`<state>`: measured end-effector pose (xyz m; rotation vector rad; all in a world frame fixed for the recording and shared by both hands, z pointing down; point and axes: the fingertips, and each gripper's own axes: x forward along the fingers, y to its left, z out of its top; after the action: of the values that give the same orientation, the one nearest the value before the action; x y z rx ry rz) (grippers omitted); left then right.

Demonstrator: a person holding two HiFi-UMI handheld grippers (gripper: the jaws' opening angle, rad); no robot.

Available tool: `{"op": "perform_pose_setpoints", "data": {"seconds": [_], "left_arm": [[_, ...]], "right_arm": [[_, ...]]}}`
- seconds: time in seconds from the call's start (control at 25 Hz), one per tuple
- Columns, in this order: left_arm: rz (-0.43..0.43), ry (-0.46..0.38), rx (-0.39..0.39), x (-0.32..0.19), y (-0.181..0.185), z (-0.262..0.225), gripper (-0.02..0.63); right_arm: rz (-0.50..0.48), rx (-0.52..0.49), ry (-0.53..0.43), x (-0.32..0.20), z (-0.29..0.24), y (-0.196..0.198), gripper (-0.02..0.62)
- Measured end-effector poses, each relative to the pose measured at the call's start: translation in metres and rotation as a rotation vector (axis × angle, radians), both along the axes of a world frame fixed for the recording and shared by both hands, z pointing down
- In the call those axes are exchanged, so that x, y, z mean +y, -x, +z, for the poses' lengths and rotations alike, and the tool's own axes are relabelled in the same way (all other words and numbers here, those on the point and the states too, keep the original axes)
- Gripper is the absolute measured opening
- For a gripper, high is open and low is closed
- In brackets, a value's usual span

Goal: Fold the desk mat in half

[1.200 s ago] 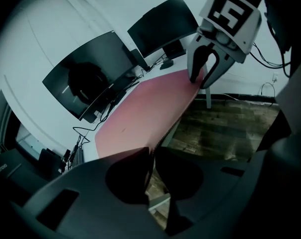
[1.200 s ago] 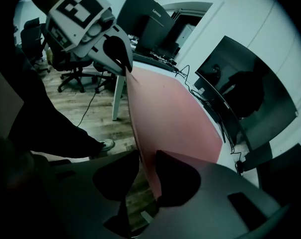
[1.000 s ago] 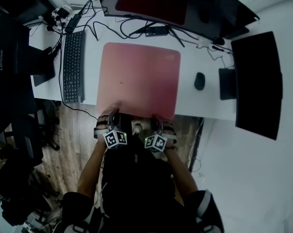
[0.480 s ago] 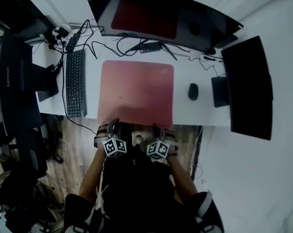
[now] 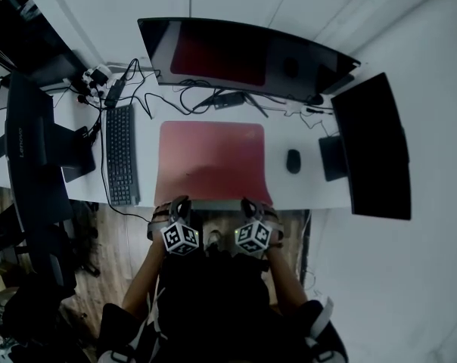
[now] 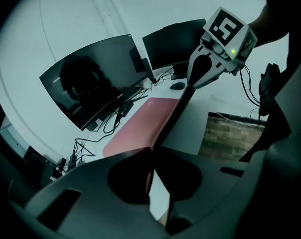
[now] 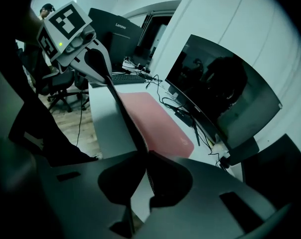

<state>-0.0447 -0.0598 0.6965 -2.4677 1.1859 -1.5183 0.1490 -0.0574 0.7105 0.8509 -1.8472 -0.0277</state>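
The red desk mat (image 5: 209, 157) lies on the white desk (image 5: 304, 187), its near edge lifted off the surface. My left gripper (image 5: 177, 203) is shut on the mat's near left corner, my right gripper (image 5: 251, 203) on the near right corner. The right jaws have just been closing, with the mat's edge between them. In the left gripper view the mat's dark edge (image 6: 173, 118) runs taut from my jaws (image 6: 151, 151) up to the right gripper (image 6: 200, 76). In the right gripper view the edge (image 7: 125, 116) stretches from my jaws (image 7: 144, 156) to the left gripper (image 7: 98, 66).
A black keyboard (image 5: 121, 153) lies left of the mat, a mouse (image 5: 293, 160) right of it. A curved monitor (image 5: 244, 55) stands behind, with cables (image 5: 206, 97) under it. More monitors stand at the right (image 5: 372, 146) and left (image 5: 28, 157). Wood floor (image 5: 122, 240) lies below the desk edge.
Both grippers have risen with the mat's near edge, which now stands off the desk. The mat looks shorter from above than a second ago.
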Motion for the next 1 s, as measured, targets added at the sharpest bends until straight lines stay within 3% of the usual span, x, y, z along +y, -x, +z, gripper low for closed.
{"op": "perform_pose_setpoints", "data": {"seconds": [0.2, 0.6, 1.0], "left_arm": [[0.041, -0.035, 0.033, -0.026, 0.001, -0.024, 0.025], [0.103, -0.067, 0.064, -0.074, 0.015, -0.046, 0.025], [0.145, -0.181, 0.068, -0.121, 0.018, -0.074, 0.025]], "right_arm": [[0.071, -0.039, -0.024, -0.026, -0.026, 0.001, 0.023], [0.155, -0.015, -0.109, -0.083, -0.062, 0.015, 0.023], [0.261, -0.044, -0.216, -0.119, -0.09, 0.02, 0.023]]}}
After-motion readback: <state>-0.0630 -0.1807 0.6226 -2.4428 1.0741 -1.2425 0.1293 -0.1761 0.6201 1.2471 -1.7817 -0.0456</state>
